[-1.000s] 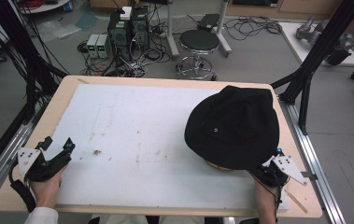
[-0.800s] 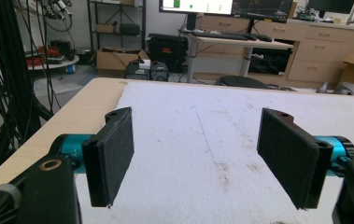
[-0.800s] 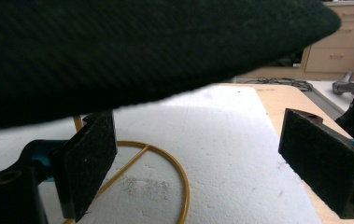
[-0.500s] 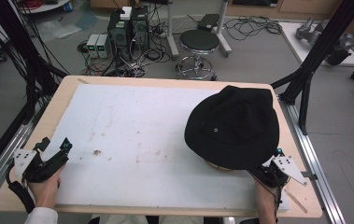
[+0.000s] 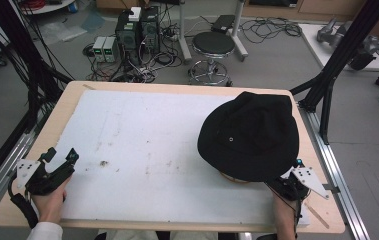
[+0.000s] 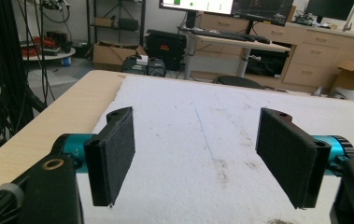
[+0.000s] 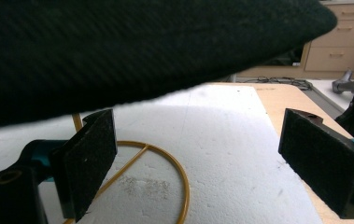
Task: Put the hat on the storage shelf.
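Black hat (image 5: 249, 135) perches on a wire stand (image 7: 165, 168); your spread right tool (image 5: 288, 184) beneath could topple it; left tool (image 5: 59, 162) spread, idle.

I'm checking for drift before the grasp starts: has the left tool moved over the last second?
Yes, slightly. In the high view the left tool has slid a little toward the table's left edge, away from the black hat; its jaws are open.

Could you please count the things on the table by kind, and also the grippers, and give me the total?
Hat: 1, black.
Wire stand: 1, yellow, under the hat.
Foam sheet: 1, white.
Grippers: 2, the left gripper and the right gripper, both with jaws apart.
Total: 5
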Tool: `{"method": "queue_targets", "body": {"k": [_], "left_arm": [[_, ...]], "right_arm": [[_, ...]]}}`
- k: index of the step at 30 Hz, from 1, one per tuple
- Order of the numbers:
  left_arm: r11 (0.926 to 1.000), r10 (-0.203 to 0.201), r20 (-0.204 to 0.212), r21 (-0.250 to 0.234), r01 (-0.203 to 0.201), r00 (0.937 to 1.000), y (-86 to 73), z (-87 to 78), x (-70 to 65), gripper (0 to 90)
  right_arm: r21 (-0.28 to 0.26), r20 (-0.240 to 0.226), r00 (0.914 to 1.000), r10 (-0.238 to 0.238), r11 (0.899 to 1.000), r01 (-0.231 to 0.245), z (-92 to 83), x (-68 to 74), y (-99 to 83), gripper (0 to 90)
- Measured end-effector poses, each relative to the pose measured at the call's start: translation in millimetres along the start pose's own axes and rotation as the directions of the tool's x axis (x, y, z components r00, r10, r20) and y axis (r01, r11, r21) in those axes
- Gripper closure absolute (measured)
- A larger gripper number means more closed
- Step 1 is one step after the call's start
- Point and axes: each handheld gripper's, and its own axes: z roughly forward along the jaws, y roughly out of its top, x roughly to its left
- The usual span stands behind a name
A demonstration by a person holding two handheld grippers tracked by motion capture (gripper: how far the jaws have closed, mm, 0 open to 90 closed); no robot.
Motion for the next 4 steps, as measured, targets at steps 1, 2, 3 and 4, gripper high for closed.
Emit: {"method": "queue_targets", "body": {"k": [1,2,3,4], "left_arm": [[1.0,-0.001,0.001,0.001,0.001,1.0,0.0,0.1,0.0,28.5],[1.0,-0.002,0.002,0.001,0.002,1.0,0.0,0.1,0.0,28.5],[1.0,-0.003,0.003,0.001,0.003,1.0,0.0,0.1,0.1,28.4],[1.0,-0.004,0.006,0.003,0.004,1.0,0.0,0.1,0.3,28.3]], "right_arm": [[0.0,0.0,1.0,0.001,1.0,-0.001,0.0,0.0,-0.1,10.8],[0.0,0.0,1.0,0.0,1.0,0.0,0.0,-0.1,0.0,10.8],[0.0,0.0,1.0,0.001,1.0,-0.001,0.0,-0.2,-0.1,10.8],[0.001,-0.001,1.0,0.002,1.0,-0.002,0.1,0.0,-0.1,10.8]]}}
